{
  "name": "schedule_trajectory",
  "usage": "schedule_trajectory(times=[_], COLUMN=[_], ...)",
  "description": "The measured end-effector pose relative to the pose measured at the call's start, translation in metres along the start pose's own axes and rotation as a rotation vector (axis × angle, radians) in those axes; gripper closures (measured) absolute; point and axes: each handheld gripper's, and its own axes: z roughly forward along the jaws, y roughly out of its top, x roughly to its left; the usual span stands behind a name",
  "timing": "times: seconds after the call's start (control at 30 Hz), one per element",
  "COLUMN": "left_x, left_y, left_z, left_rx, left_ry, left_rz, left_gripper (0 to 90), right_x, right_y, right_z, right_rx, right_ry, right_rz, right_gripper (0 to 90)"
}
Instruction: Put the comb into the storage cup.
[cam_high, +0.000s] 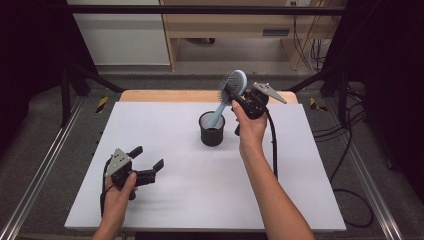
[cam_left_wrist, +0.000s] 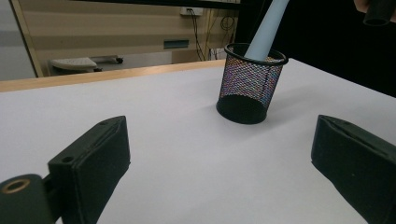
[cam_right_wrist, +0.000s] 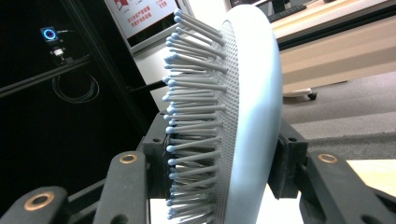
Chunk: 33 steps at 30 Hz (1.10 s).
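A light blue hairbrush (cam_high: 233, 85) stands tilted with its handle down inside a black mesh cup (cam_high: 212, 129) near the middle of the white table. My right gripper (cam_high: 239, 98) is shut on the brush head; in the right gripper view one jaw presses on the bristles and the other on the smooth back of the hairbrush (cam_right_wrist: 243, 116). My left gripper (cam_high: 148, 157) rests open on the table at the front left, nothing between its jaws. The left gripper view looks across at the mesh cup (cam_left_wrist: 250, 84) with the brush handle (cam_left_wrist: 267, 29) leaning out of it.
The white tabletop (cam_high: 200, 185) has a wooden strip along its far edge. Black frame rails run along both sides and across the back. A black cable (cam_high: 274, 145) trails from the right gripper beside the person's forearm. Wooden furniture stands behind the table.
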Motion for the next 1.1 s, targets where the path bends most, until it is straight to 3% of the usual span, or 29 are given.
schedule_trajectory(times=[0.47, 1.1], left_x=[-0.001, -0.003], left_y=[0.0, 0.0], left_z=[0.001, 0.002], left_rx=[0.003, 0.008], left_ry=[-0.006, -0.008], left_rz=[0.003, 0.019], left_gripper=[4.5, 4.5], right_x=[-0.012, -0.016], right_y=[-0.017, -0.04], right_z=[0.005, 0.012], right_rx=[0.027, 0.056], right_ry=[-0.026, -0.027], right_rz=[0.011, 0.036], right_gripper=[51.7, 51.7])
